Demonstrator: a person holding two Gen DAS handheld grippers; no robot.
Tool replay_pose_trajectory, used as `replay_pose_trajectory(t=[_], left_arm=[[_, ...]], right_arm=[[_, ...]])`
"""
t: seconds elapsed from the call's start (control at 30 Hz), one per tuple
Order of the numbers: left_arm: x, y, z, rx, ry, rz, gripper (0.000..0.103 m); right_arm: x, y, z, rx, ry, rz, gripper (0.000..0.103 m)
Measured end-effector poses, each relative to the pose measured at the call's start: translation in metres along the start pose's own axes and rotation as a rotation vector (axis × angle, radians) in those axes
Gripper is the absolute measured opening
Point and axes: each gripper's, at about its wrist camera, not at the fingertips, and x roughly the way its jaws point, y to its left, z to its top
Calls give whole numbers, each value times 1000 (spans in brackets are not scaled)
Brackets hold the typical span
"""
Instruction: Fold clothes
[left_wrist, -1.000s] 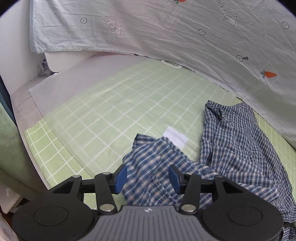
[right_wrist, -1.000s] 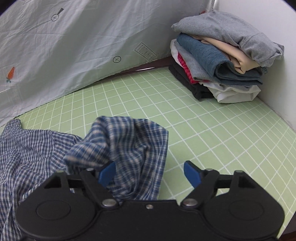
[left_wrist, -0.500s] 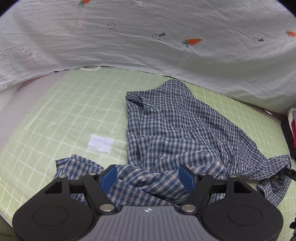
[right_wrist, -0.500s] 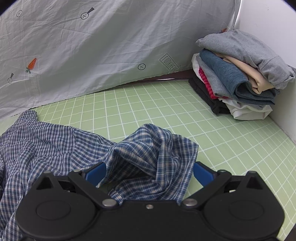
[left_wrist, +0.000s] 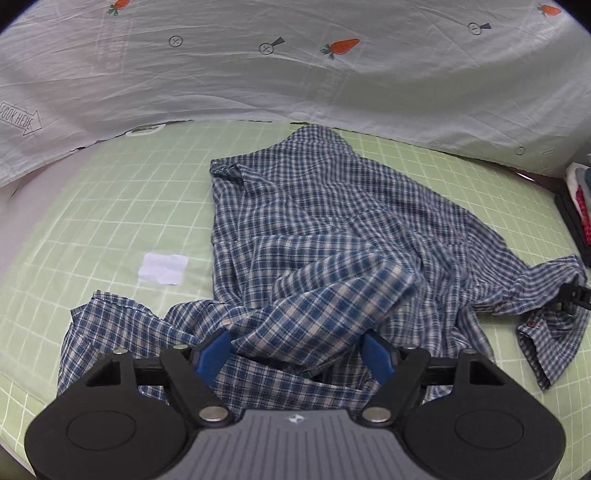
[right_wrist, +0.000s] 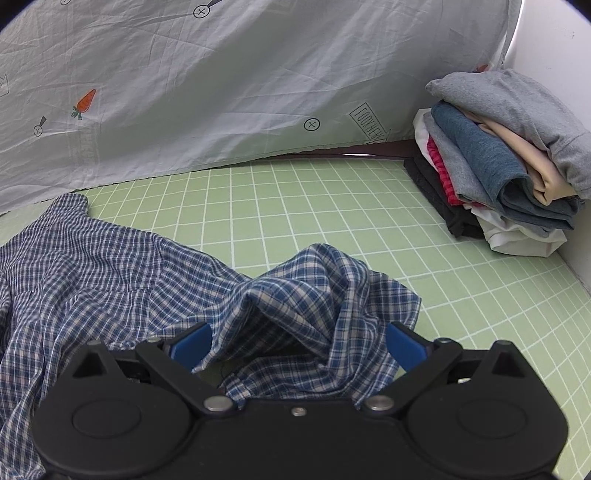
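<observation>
A blue and white checked shirt (left_wrist: 314, 221) lies crumpled on the green checked bed cover (left_wrist: 110, 206). My left gripper (left_wrist: 295, 354) points down at its near edge. The jaws stand wide, a raised fold of the shirt lies between the blue pads (left_wrist: 216, 350), and they do not press it. In the right wrist view the shirt (right_wrist: 110, 266) spreads to the left. A bunched sleeve end (right_wrist: 325, 295) humps up between the pads of my right gripper (right_wrist: 299, 343), which is fully open around it.
A stack of folded clothes (right_wrist: 498, 158) stands in the far right corner against the white wall (right_wrist: 554, 37). A grey sheet with carrot prints (left_wrist: 295, 55) hangs along the back. A white patch (left_wrist: 162, 267) lies on the cover left of the shirt.
The left gripper swung from the bed's left end toward the shirt, rolled, and its jaws widened over a fold. The right jaws opened wider around the sleeve heap.
</observation>
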Motion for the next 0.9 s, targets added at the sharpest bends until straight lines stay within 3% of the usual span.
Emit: replay_pose_trajectory(t=[0.03,0.1,0.17,0.63,0.77,0.9], left_arm=[[4,2,2,-17,-1,29,64],[7,13,8,-75,-6,36,29],[4,26,14,-127,-17,39,8],[-59,145,69,-237,-212,98,5],[-63,189,74,-226,-262,205,5],[-40,247,69,-242,-202,354,5]], right_arm=[[0,0,-1,-4,6,-2,102],[1,1,-4,-13,19,-6,102],[-1,3,-8,-25,31,-21,102],[-28,41,-32,48,86,-127,102],[-36,71,-38,42,93,-140,102],[-44,101,-46,24,99,-149,102]])
